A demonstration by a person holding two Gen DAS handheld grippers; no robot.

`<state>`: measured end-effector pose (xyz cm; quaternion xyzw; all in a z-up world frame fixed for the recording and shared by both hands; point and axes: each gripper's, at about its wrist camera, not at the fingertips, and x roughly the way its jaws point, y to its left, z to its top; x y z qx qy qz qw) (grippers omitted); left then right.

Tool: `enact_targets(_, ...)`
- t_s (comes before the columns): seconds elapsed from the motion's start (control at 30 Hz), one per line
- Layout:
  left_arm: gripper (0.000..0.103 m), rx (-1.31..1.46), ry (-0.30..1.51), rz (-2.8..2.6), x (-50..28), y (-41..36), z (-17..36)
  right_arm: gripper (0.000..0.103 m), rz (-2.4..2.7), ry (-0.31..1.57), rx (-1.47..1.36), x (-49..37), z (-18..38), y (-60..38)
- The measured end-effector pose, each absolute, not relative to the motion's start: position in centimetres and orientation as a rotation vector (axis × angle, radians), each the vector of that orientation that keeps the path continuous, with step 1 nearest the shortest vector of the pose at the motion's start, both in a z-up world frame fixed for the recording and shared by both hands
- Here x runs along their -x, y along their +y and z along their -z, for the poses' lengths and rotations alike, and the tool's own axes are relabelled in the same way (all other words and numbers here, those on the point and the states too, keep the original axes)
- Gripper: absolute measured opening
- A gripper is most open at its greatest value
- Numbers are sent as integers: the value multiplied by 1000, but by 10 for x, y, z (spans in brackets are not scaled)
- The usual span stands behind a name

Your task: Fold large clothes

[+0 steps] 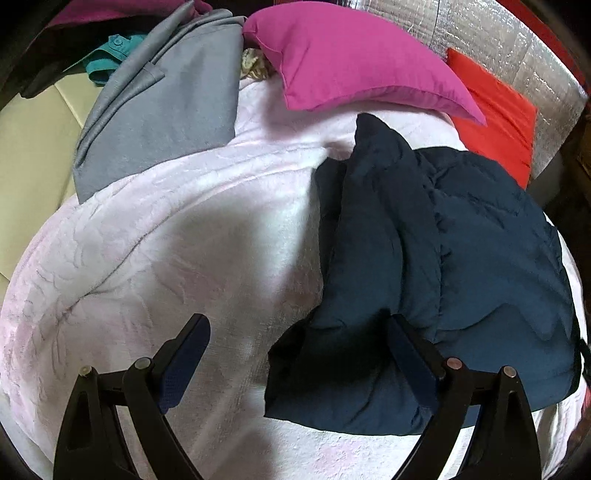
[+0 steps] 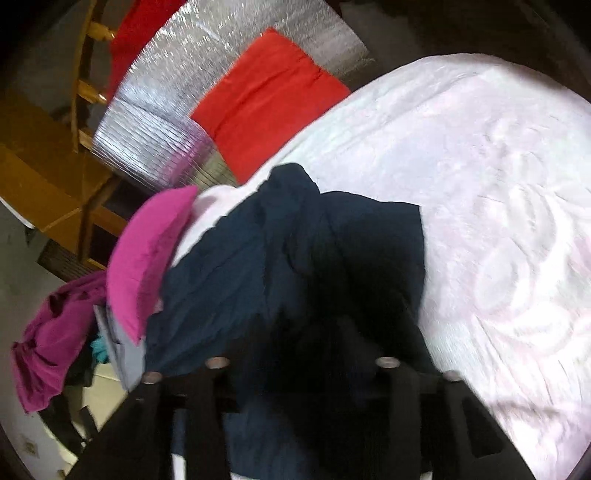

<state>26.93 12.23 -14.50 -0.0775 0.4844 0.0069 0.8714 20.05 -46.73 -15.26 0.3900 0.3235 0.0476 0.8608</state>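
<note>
A dark navy padded jacket lies bunched on a pale pink blanket that covers the bed. My left gripper hovers over the jacket's near end, open wide. Its left finger is above bare blanket and its right finger rests at the jacket's folded edge. In the right wrist view the jacket fills the middle. My right gripper sits low against it with its jaws partly apart. The fingertips vanish into the dark cloth, so any grip is hidden.
A magenta pillow and a red cushion lie at the head of the bed by a silver foil mat. A grey garment and a teal one sit at the far left. Wooden furniture stands beyond.
</note>
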Motion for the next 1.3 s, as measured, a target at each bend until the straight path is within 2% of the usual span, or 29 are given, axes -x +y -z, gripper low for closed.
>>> enact_targets(0.17,96,210,999,-19,-267,133,140,54,-136,651,-838,-169,151,-469)
enact_targets(0.47,97,162,1083,-29,-274,127,161,53,-127,720,-847,-182,178,-464)
enact_targets(0.8,96,186,1055,-4,-267,134,143,54,-169,692,-856,-152,156,-467)
enact_targets(0.97,96,348,1042,107,-254,147,130,64,-226,699,-881,-132,161,-457)
enact_targets(1.03,96,448,1053,184,-247,151,131,64,-245,712,-905,-128,168,-453)
enact_targets(1.2,96,614,1149,271,-228,144,153,65,-265,752,-934,-121,184,-442)
enact_targets(1.3,96,675,1192,279,-221,140,168,70,-260,750,-960,-118,190,-443)
